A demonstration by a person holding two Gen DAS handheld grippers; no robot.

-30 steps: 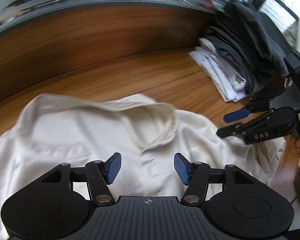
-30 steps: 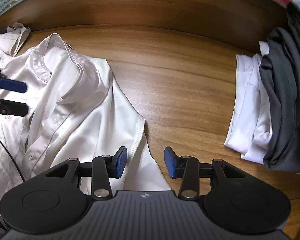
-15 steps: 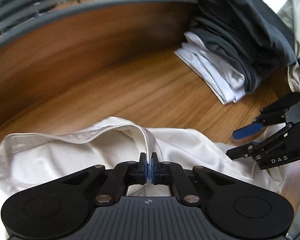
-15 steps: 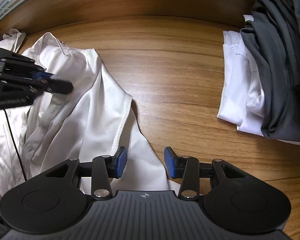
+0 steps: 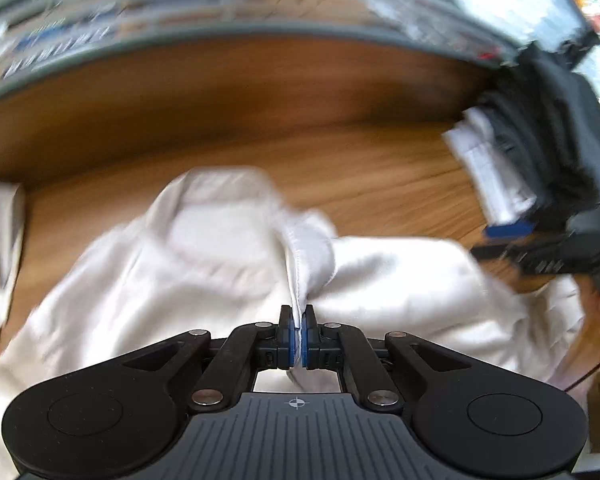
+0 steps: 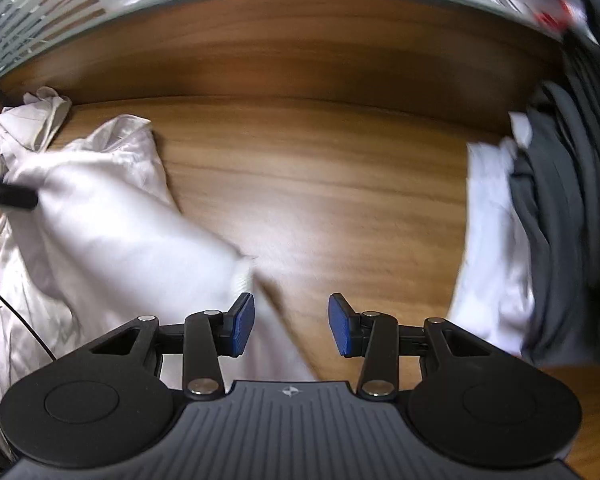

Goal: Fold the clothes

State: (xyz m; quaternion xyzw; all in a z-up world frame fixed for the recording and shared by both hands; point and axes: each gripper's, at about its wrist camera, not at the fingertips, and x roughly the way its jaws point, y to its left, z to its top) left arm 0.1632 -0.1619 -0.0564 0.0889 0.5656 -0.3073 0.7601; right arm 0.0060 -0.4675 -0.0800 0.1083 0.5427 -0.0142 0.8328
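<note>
The left tongs are pinched tight on a hemmed edge of the cream shirt, which lies rumpled on the wooden worktop. The right tongs stand partly open, holding nothing, just beside the shirt's near edge. To do this step well, I judge the left grip should draw the fabric taut and low while the right takes a matching edge, so the fold lands flat. Counted: 1 shirt in hand, 2 tongs, 1 stack of folded clothes well apart on the right.
</note>
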